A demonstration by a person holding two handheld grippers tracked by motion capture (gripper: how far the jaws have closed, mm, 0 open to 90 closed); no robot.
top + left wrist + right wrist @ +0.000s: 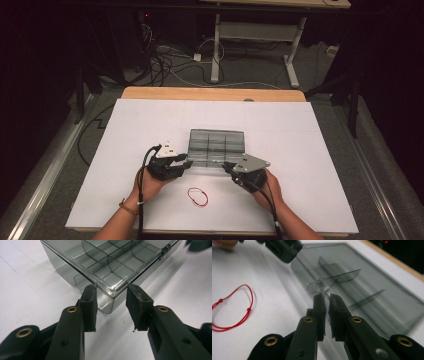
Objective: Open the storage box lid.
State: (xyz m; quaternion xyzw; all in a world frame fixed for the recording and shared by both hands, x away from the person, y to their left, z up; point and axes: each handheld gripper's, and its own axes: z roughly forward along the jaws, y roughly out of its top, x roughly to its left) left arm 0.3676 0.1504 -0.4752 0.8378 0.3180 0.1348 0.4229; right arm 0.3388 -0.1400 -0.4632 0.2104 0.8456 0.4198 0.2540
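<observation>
Smoky clear divided box on white worktop, lid closed. Left gripper jaws apart, straddling near corner, not pressing. Right gripper jaws nearly shut at front latch; grip unclear. Red cord loop near front.

The clear box blocked the table between both grippers. A red cord loop lay near the front edge; bare white surface stretched wide elsewhere.
</observation>
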